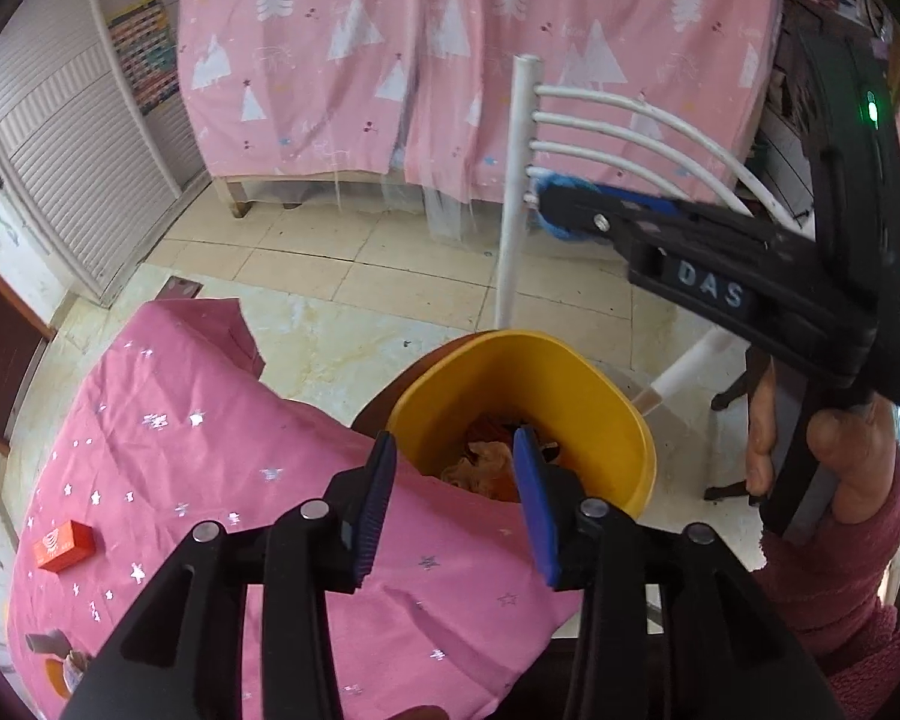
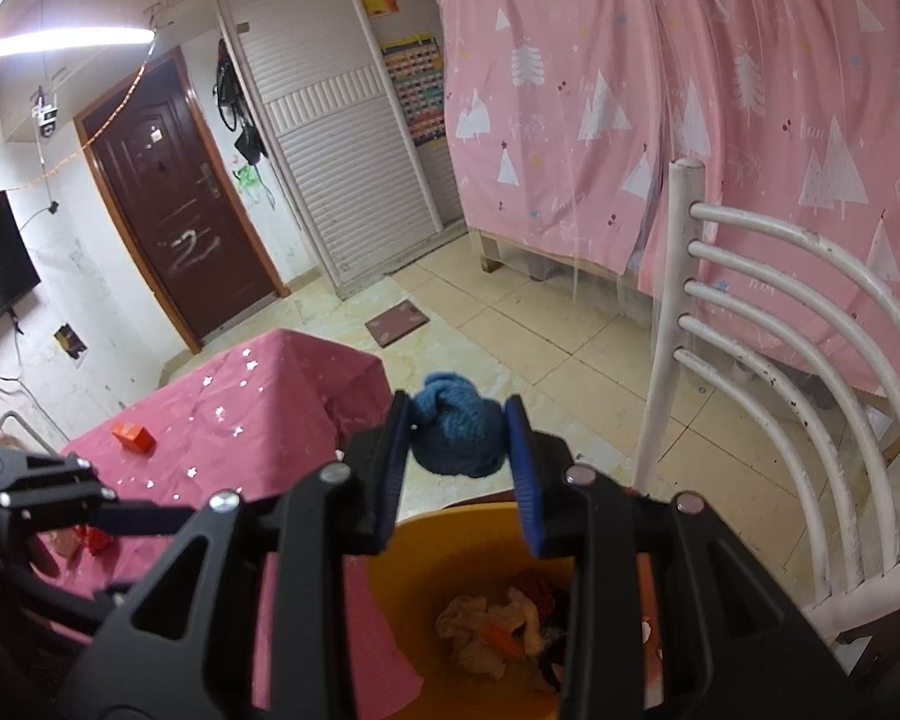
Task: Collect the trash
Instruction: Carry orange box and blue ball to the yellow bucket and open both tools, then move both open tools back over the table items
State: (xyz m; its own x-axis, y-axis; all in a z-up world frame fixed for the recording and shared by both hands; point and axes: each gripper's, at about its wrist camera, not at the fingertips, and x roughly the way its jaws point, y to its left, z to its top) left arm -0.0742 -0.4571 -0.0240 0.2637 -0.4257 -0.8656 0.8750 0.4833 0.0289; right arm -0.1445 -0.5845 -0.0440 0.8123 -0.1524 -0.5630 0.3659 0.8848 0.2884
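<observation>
Left wrist: left gripper [image 1: 456,468] fingers spread, empty, over yellow bin [image 1: 606,408] of crumpled trash [image 1: 486,462] beside pink worktop [image 1: 210,468]; right wrist: right gripper [image 2: 459,429] fingers pinching a blue wad [image 2: 459,432] above that bin [image 2: 450,546].

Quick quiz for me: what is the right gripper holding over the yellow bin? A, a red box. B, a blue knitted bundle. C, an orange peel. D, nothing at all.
B: in the right wrist view, the right gripper pinches a blue knitted bundle between its fingers, above the yellow bin.
</observation>
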